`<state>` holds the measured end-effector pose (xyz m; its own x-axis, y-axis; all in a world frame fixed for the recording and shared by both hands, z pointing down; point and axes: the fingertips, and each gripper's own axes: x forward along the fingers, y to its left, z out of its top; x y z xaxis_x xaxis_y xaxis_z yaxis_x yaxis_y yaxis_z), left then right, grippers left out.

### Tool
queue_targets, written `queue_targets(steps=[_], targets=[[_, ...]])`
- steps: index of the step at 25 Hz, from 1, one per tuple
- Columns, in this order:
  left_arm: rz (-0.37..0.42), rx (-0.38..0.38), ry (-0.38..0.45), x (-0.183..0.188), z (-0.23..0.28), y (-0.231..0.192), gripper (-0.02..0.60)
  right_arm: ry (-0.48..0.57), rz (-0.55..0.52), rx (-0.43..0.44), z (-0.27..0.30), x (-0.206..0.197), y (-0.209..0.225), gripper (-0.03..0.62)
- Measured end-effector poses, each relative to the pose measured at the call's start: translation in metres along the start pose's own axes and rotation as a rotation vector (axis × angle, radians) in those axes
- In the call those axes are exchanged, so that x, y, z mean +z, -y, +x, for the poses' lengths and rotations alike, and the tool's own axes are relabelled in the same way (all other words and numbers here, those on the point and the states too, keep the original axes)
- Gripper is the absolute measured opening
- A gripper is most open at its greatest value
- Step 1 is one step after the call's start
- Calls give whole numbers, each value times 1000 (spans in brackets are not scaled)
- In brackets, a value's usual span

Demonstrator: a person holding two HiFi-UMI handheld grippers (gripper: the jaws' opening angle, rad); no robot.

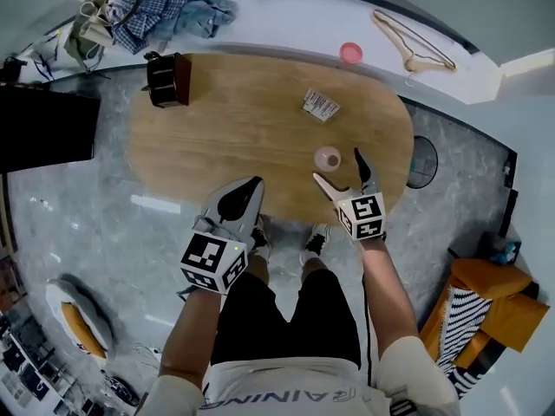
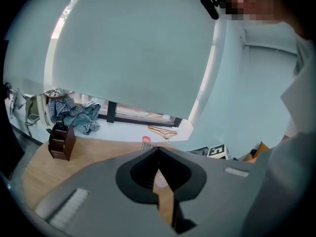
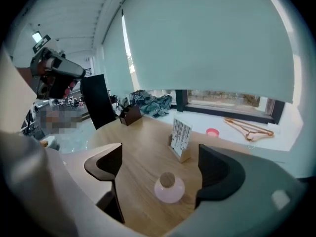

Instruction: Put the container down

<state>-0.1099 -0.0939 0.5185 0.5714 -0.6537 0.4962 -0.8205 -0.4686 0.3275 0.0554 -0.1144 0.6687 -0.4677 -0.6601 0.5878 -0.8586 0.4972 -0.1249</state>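
Observation:
The container (image 1: 328, 157) is a small pink round jar with a cork lid. It stands upright on the oval wooden table (image 1: 234, 128), near the front right edge. My right gripper (image 1: 339, 166) is open, one jaw on either side of the jar and neither touching it. In the right gripper view the jar (image 3: 169, 187) sits on the wood between the spread jaws of the right gripper (image 3: 160, 169). My left gripper (image 1: 256, 183) is shut and holds nothing, hovering at the table's front edge. In its own view the left gripper (image 2: 158, 151) shows its tips meeting.
A dark wooden organiser box (image 1: 167, 79) stands at the table's far left. A striped card stand (image 1: 321, 105) sits behind the jar. On the sill lie a pink cup (image 1: 350, 53), a hanger (image 1: 414, 46) and a clothes pile (image 1: 165, 7). An orange seat (image 1: 486, 306) is at the right.

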Motion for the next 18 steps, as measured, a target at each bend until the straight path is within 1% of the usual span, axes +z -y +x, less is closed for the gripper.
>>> queue_targets(steps=[3,4,5,7,9,13,14,15,18], targets=[[5,-5,30,24,-20,10,2,51,-17,2,-40,42,-12,452],[5,-6,41,32,-28,14,2,68,-18,2,-54,56,-16,422],[4,-7,54,40,-35,17,2,88,-16,1,-68,70,-20,377],[4,-8,82,57,-47,26,2,131,-11,-5,-98,99,-27,306],[10,-12,106,74,-57,33,2,171,-13,-12,-127,125,-38,257],[31,-24,166,114,-85,49,2,239,-13,-28,-181,173,-62,205],[38,-28,182,124,-93,53,2,253,-12,-32,-193,184,-67,184],[45,-32,196,133,-101,58,2,262,-14,-36,-205,193,-72,167],[57,-46,227,153,-128,71,2,254,-30,-39,-240,213,-86,149]])
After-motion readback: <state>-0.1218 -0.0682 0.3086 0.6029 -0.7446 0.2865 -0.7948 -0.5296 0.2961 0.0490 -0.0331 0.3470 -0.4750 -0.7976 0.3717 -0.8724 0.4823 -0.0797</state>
